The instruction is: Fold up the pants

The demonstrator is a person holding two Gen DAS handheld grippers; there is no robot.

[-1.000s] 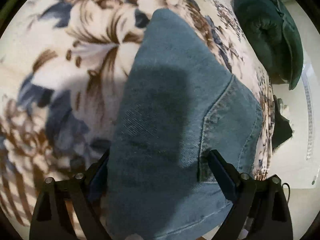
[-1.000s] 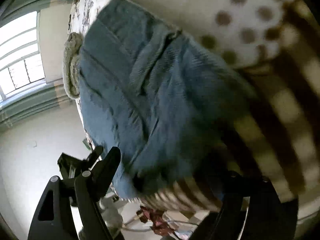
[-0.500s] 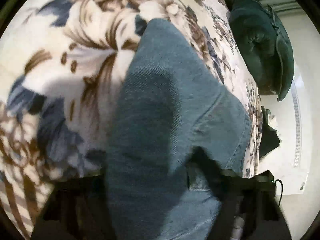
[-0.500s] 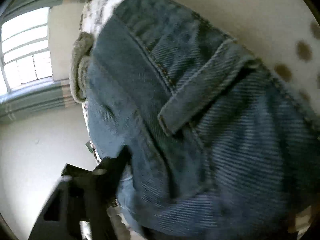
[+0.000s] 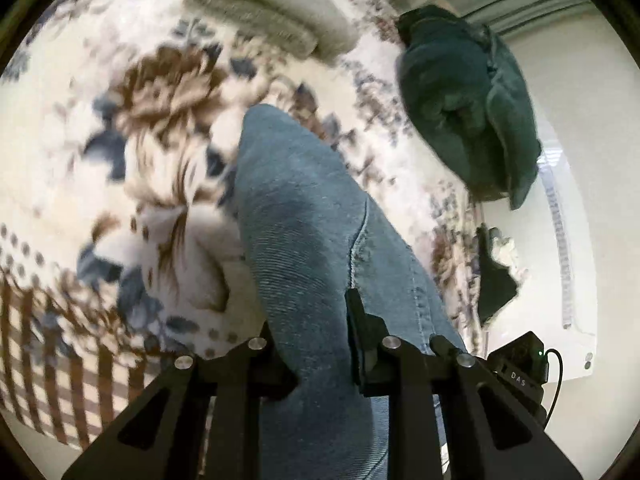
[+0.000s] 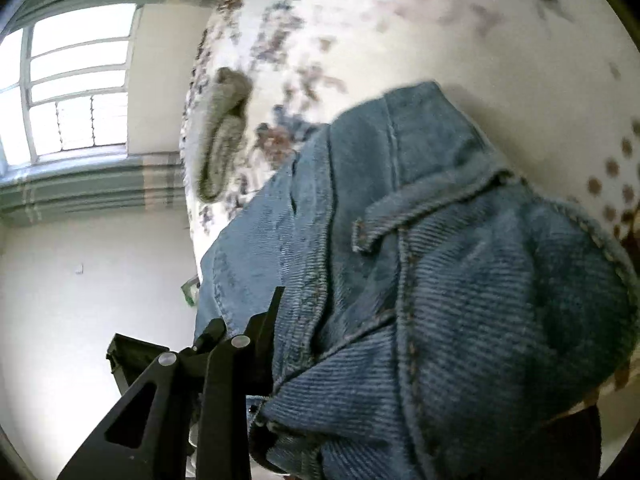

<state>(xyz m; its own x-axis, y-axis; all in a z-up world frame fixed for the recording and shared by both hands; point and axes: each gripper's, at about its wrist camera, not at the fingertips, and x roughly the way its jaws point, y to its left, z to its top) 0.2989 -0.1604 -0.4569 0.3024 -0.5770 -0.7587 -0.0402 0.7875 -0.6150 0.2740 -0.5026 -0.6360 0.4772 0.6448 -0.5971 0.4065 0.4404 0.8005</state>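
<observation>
The blue denim pants (image 5: 304, 216) lie on a floral blanket (image 5: 132, 152) and rise toward me. My left gripper (image 5: 316, 340) is shut on a bunched fold of the denim, which runs between its fingers (image 5: 358, 320). In the right wrist view the waistband end of the pants (image 6: 460, 280), with a belt loop (image 6: 404, 216), fills the frame. My right gripper (image 6: 400, 360) is shut on that denim; only its left finger (image 6: 264, 328) shows, the other is hidden under the cloth.
A grey-green folded towel (image 5: 272, 12) lies at the far side of the blanket; it also shows in the right wrist view (image 6: 224, 132). A dark green cushion (image 5: 468, 104) sits at the bed's right edge. A window (image 6: 68, 80) and white wall lie beyond.
Both grippers have closed on the denim and lifted it up off the blanket, pulling back. More of the bed and the towel are in view now.
</observation>
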